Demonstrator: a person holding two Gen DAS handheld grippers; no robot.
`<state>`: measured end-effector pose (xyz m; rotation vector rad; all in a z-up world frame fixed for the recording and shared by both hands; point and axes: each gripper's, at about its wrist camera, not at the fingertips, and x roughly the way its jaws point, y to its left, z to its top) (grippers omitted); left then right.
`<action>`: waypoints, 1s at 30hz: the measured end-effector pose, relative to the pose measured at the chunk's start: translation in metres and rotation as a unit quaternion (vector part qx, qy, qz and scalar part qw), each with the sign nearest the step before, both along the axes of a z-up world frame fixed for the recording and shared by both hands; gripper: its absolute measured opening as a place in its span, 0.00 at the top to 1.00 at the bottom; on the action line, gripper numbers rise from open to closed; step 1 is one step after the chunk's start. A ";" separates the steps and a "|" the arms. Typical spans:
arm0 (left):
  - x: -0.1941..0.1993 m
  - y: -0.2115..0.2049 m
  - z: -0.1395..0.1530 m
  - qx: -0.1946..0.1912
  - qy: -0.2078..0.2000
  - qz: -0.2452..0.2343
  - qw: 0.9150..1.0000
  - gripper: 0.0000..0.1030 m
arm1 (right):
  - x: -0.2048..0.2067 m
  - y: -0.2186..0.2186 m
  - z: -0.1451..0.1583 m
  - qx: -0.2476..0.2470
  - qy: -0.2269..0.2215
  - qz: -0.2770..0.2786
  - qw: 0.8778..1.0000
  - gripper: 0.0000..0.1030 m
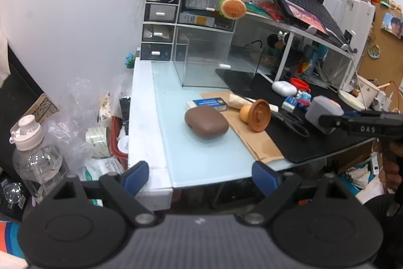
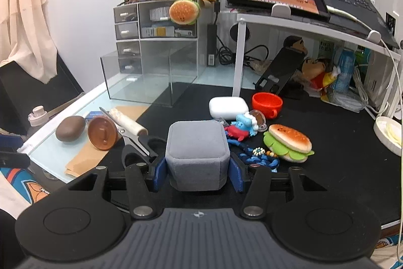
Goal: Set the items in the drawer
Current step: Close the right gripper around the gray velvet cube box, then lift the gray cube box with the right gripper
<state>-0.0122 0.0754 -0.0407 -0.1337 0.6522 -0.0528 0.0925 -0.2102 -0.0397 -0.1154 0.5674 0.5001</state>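
My right gripper [image 2: 198, 174] is shut on a grey velvet box [image 2: 197, 150], its blue pads pressed against both sides, over the black mat [image 2: 327, 168]. The left wrist view shows that box [image 1: 322, 112] at the right, held by the right gripper [image 1: 327, 121]. A clear drawer [image 2: 148, 77] stands pulled out of the white drawer unit [image 2: 156, 29] at the back left, with nothing in it. My left gripper [image 1: 200, 177] is open and holds nothing, near the desk's front edge. Ahead of it lies a brown case [image 1: 206, 121].
On the mat lie a burger toy [image 2: 287, 143], white earbud case [image 2: 228, 106], red cup [image 2: 267, 102], blue figure [image 2: 241, 126] and scissors [image 2: 131, 138]. A wooden stamp [image 2: 102, 134] lies on brown paper. A laptop shelf [image 2: 302, 22] overhangs the back right.
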 end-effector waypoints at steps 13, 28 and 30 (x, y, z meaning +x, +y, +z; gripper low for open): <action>-0.002 0.005 0.004 0.003 -0.010 0.002 1.000 0.12 | 0.004 0.005 0.035 0.006 -0.035 0.022 0.999 0.48; -0.002 0.019 -0.001 -0.014 -0.011 0.006 1.000 0.12 | 0.031 0.028 0.072 0.026 -0.062 0.055 0.996 0.48; -0.001 0.022 -0.002 -0.016 -0.011 0.007 1.000 0.12 | 0.034 0.032 0.076 0.030 -0.064 0.060 0.996 0.48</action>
